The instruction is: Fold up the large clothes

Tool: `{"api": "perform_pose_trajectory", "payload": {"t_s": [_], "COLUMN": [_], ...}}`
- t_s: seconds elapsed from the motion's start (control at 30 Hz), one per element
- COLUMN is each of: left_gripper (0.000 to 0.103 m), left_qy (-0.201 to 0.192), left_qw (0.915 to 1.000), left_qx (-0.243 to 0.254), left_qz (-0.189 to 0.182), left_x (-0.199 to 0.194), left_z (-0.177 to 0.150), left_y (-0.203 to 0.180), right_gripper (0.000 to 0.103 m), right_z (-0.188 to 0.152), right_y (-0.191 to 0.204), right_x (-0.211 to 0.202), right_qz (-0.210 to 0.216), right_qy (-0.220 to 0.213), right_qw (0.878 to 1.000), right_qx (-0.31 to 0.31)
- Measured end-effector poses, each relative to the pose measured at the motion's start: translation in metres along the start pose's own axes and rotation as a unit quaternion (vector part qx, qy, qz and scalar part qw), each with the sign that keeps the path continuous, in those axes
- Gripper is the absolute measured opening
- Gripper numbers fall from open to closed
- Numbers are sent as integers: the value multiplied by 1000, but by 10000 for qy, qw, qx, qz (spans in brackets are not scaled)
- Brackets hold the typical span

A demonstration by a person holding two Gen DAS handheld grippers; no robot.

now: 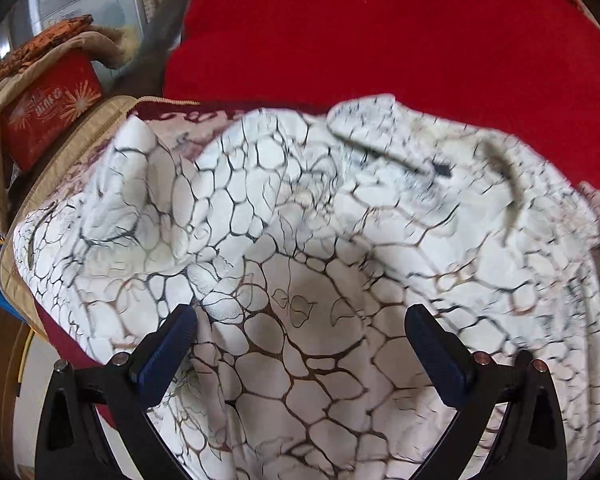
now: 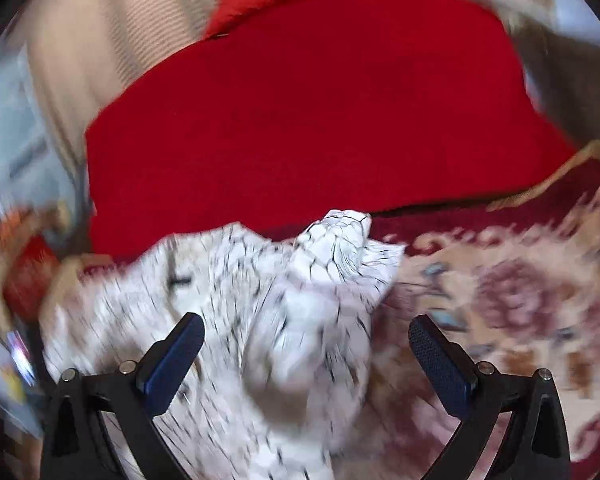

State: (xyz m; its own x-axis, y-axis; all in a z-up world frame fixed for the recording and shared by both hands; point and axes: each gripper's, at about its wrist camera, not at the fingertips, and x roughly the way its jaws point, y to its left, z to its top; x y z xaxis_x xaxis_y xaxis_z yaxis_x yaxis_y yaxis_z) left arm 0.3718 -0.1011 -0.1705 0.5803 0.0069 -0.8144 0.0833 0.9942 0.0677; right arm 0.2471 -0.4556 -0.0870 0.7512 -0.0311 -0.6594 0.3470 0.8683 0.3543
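Barely begun, by the look of it: the white garment with a cracked-cell print (image 1: 300, 264) lies in a loose, rumpled heap with no clean fold line or squared edge visible. One bunched end rises in a peak in the right wrist view, and that view is heavily smeared, so fine detail there is lost. Spreading it flat, finding its edges and making every fold all appear to remain.

The left gripper (image 1: 300, 324) hangs over the cloth with its fingers spread wide and nothing between them. The right gripper (image 2: 306, 334) is likewise spread wide above the heap, gripping nothing.

The garment rests on a patterned maroon and cream cover with a tan quilted border (image 2: 520, 300), and it covers most of what the left wrist view shows of this. Just behind it stands a plain red cushion (image 1: 380, 40), like a sofa back. Off to the left are a red box printed with gold starbursts (image 1: 48, 112), an orange patterned fabric on top of it (image 1: 40, 44), and a pale appliance or cabinet beyond (image 1: 88, 0)
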Motion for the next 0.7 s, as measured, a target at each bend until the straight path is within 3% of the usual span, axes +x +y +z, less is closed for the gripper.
{"api": "perform_pose_trajectory", "payload": {"t_s": [0.07,0.17,0.23,0.33,0.37,0.43,0.47,0.6,0.7], "left_gripper": [103,103,103,103,103,103,103,103,103], "left_qy": [49,179,295,199,202,184,171,213,16], "left_qw": [9999,9989,9974,9971,9974,9976,9973,9959,9971], "left_qx": [136,382,576,634,614,599,639,832,745], "left_qz": [59,193,305,359,330,300,312,274,173], "left_x": [5,16,24,21,21,21,20,15,0], "left_z": [-3,-7,-10,-14,-14,-17,-19,-24,-20], "left_y": [-5,-12,-17,-20,-19,-18,-18,-20,-13], "right_gripper": [103,103,103,102,97,73,63,40,39], "right_z": [17,23,20,10,7,4,3,12,16], "right_y": [-30,-66,-76,-85,-85,-82,-78,-49,-14], "right_x": [33,75,101,130,136,148,149,125,103], "right_qz": [437,868,1209,1333,1476,1721,1705,1285,833], "right_qy": [331,708,979,1285,1315,1392,1402,774,286], "right_qw": [9960,9794,9668,9489,9432,9342,9363,9677,9897], "right_qx": [712,1682,2027,2557,2669,2797,2733,2025,1125]}}
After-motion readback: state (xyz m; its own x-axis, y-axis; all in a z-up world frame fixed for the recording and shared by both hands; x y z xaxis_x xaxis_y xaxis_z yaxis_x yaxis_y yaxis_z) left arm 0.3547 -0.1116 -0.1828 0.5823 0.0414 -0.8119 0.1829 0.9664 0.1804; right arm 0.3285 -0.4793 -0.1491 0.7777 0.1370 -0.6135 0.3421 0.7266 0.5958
